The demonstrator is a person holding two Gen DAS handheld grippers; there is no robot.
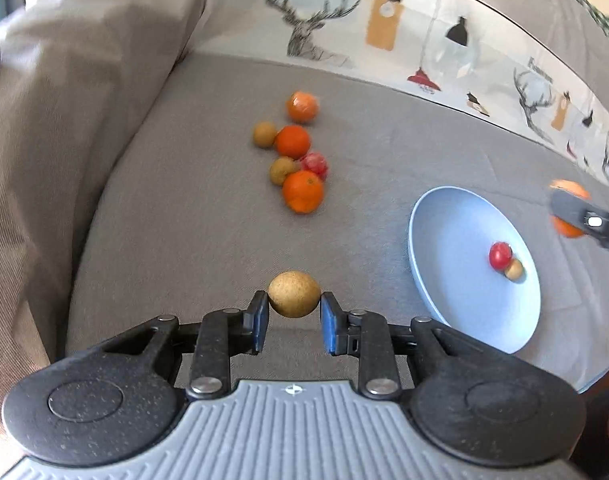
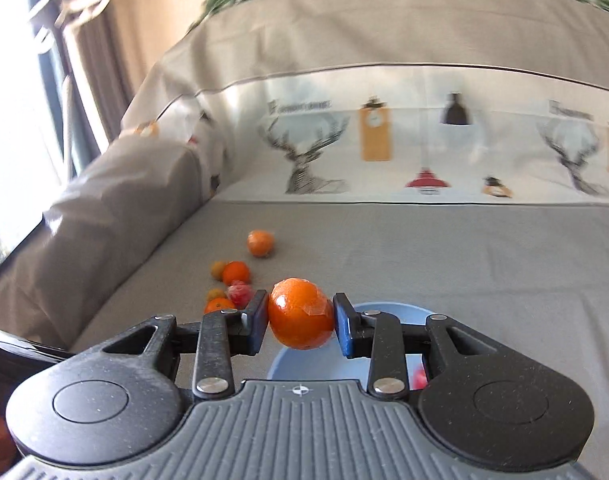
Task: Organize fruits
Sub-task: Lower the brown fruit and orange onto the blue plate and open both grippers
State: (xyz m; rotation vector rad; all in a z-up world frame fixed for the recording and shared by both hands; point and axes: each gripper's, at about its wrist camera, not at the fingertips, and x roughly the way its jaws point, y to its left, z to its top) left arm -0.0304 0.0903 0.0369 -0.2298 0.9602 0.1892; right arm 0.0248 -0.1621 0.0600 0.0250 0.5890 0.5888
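Looking along your left gripper (image 1: 294,314), you see its two blue pads closed onto a brown kiwi (image 1: 294,294), one pad on each side, with the kiwi sitting right at the fingertips above the grey bedsheet (image 1: 184,240). That view shows the whole blue plate (image 1: 444,220) off to your right, with a red fruit (image 1: 500,255) and a small brown fruit (image 1: 514,269) touching each other inside it. It also catches your right gripper (image 1: 584,216) at the far right edge, blurred, beyond the plate.

From the right wrist camera, your right gripper (image 2: 301,316) is clamped on an orange (image 2: 300,314), pads pressing both sides, held over the plate (image 2: 384,310). Here the plate is mostly hidden behind the gripper body, and only a sliver of the red fruit (image 2: 419,378) peeks through.

Both views show the loose pile of fruit (image 1: 298,152) on the sheet: oranges, brown fruits and a red one bunched together, well ahead of your left gripper and to the left of your right one. Behind it runs the deer-print fabric (image 2: 384,140).
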